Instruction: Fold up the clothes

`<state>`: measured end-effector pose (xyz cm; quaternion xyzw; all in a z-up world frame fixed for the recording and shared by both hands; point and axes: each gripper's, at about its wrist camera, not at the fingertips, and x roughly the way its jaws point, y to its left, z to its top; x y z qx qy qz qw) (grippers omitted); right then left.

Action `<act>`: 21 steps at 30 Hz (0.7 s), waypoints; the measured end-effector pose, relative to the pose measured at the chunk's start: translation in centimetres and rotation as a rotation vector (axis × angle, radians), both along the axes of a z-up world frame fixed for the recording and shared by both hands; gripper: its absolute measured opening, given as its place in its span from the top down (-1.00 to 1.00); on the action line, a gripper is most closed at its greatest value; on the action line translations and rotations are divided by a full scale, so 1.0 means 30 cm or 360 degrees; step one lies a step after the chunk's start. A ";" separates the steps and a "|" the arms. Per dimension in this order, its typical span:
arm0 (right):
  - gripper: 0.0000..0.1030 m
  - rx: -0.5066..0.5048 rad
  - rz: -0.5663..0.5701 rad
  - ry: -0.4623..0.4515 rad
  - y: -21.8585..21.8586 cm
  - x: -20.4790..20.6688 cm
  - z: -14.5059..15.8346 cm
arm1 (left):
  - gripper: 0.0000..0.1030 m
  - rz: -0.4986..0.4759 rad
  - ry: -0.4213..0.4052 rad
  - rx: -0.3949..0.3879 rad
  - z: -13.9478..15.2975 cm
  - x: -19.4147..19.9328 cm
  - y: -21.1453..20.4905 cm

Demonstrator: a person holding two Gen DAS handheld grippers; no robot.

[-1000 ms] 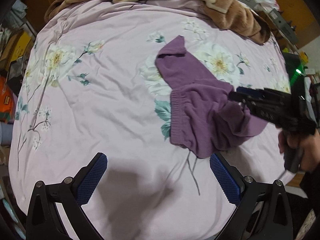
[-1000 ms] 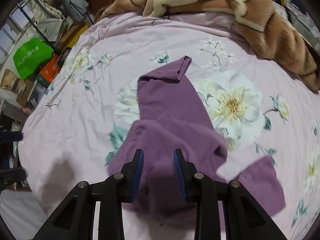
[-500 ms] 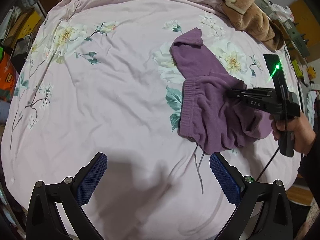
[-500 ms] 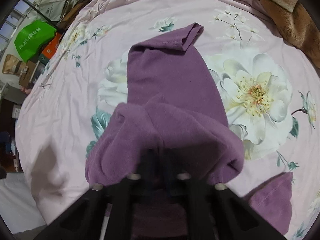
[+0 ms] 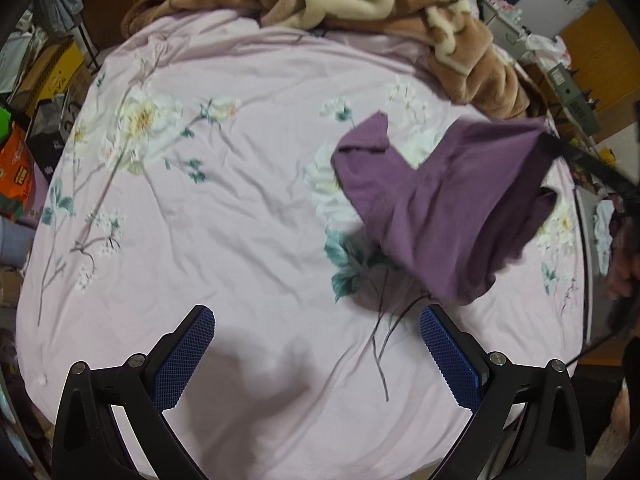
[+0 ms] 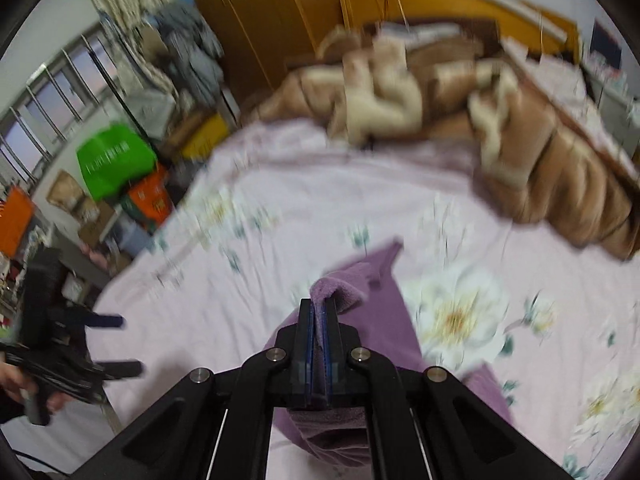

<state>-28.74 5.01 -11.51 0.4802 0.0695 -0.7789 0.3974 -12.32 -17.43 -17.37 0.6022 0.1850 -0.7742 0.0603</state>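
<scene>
Purple knit garment (image 5: 448, 204): one edge pinched in the closed right hand-held gripper (image 6: 318, 320), the rest draping to the pink floral bedsheet (image 5: 240, 208). Left hand-held gripper (image 5: 316, 356): jaws wide, empty, above the sheet. Advice: raise until the fabric hangs free, then lay flat.

You're in a lived-in home bedroom: a bed (image 5: 240, 220) with floral pink sheet, a rumpled brown blanket (image 6: 500, 128), wooden wardrobe (image 6: 256, 20), cluttered boxes (image 6: 148, 196).

garment (image 5: 448, 204) on bed (image 5: 240, 220), blanket (image 5: 360, 4) behind.
</scene>
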 end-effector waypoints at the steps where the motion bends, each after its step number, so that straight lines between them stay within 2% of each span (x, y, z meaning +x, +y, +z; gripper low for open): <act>1: 0.92 -0.0028 -0.0004 0.0031 -0.012 0.013 0.054 | -0.99 -0.0006 0.0012 0.0003 0.012 -0.001 -0.018; 2: 0.92 -0.0054 -0.0007 0.0059 -0.025 0.027 0.106 | -0.99 -0.0012 0.0022 0.0003 0.023 0.000 -0.039; 4: 0.92 -0.0080 0.0008 0.0060 -0.074 0.078 0.148 | -0.99 -0.0019 0.0043 0.0002 0.041 0.008 -0.082; 7: 0.92 -0.0091 0.0081 -0.0017 -0.188 0.191 0.102 | -0.99 -0.0025 0.0058 -0.0014 0.051 0.029 -0.161; 10: 0.90 -0.0092 0.0116 -0.0195 -0.314 0.304 -0.061 | -0.99 -0.0026 0.0038 -0.0033 0.027 0.065 -0.241; 12: 0.86 -0.0052 0.0121 -0.0339 -0.407 0.390 -0.220 | -0.99 -0.0030 0.0011 -0.0042 -0.001 0.092 -0.287; 16: 0.82 -0.0018 0.0085 -0.0509 -0.505 0.512 -0.391 | -0.99 -0.0045 -0.0060 -0.0030 -0.080 0.147 -0.347; 17: 0.78 -0.0014 0.0074 -0.0545 -0.526 0.540 -0.429 | -0.99 -0.0051 -0.0080 -0.0022 -0.103 0.162 -0.358; 21: 0.65 0.0031 -0.0043 -0.0511 -0.488 0.556 -0.452 | -0.99 -0.0082 -0.0126 0.0033 -0.177 0.181 -0.361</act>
